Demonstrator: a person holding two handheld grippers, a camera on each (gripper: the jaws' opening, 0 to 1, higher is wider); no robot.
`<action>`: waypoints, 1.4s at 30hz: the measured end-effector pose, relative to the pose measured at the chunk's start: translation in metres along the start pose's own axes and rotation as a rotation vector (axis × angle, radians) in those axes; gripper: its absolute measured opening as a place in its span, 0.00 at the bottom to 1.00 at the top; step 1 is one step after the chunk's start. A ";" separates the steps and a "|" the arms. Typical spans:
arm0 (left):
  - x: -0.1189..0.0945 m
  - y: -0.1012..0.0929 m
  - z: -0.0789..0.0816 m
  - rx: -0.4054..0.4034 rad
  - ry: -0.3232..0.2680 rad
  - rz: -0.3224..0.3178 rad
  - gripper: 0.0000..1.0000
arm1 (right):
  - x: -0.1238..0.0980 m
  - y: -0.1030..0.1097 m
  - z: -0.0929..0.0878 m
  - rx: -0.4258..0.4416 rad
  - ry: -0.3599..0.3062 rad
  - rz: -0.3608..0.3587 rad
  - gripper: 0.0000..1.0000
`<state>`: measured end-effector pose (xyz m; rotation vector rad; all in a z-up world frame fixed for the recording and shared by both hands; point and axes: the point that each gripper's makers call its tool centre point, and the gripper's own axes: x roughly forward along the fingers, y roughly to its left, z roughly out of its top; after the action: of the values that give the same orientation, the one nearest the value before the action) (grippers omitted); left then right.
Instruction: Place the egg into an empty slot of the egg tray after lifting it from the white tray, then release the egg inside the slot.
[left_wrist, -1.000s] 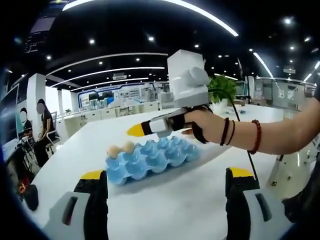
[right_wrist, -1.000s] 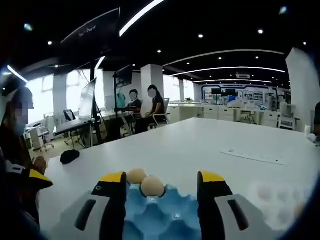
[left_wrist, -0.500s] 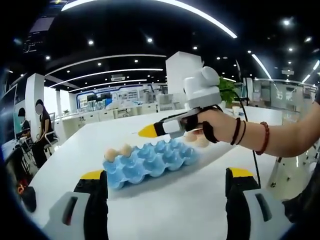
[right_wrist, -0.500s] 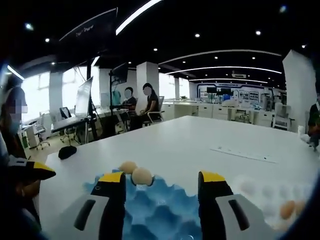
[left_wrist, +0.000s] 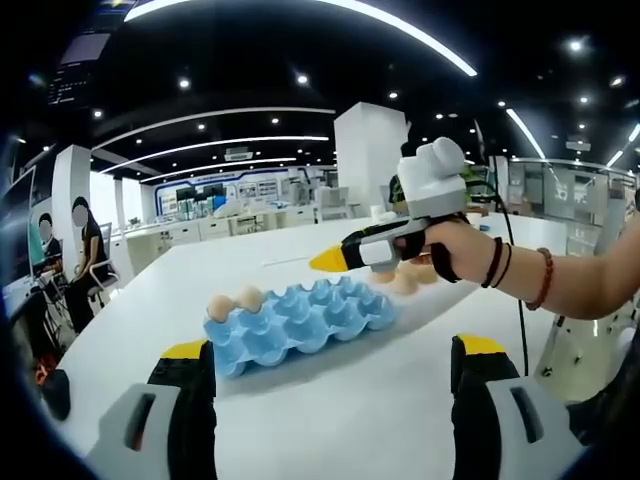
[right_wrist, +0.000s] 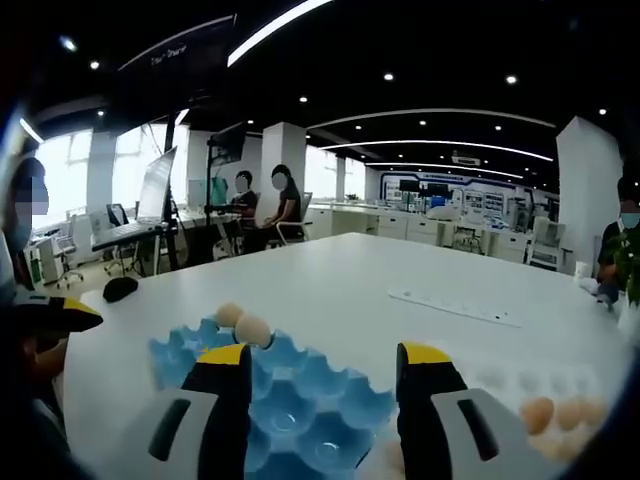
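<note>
A blue egg tray lies on the white table with two eggs in slots at its left end. My left gripper stands open in front of it with nothing between its jaws. A hand holds my right gripper above the tray's right end. In the right gripper view the right gripper is open and empty over the blue egg tray, and the two eggs sit at its far left corner. Brown eggs lie in the white tray at the right.
Loose eggs rest behind the blue tray's right end. The left gripper's yellow tip enters from the left. A flat white strip and a black object lie on the table. People sit at desks beyond.
My right gripper has drawn to the right, off the blue tray's middle toward the white tray. More of the blue tray and the white tray's eggs have come into the right gripper view.
</note>
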<state>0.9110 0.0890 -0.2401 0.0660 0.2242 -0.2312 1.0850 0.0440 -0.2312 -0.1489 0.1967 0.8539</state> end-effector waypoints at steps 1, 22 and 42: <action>0.000 0.000 0.000 0.000 0.001 -0.001 1.00 | -0.001 -0.001 -0.001 0.000 0.001 -0.003 0.61; 0.001 -0.005 0.003 -0.011 -0.003 0.006 1.00 | -0.042 -0.060 -0.017 0.070 -0.007 -0.110 0.63; 0.001 -0.007 0.002 -0.012 0.000 0.015 1.00 | -0.078 -0.133 -0.034 0.191 -0.020 -0.280 0.61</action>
<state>0.9110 0.0818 -0.2386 0.0556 0.2255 -0.2148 1.1322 -0.1062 -0.2396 0.0118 0.2316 0.5543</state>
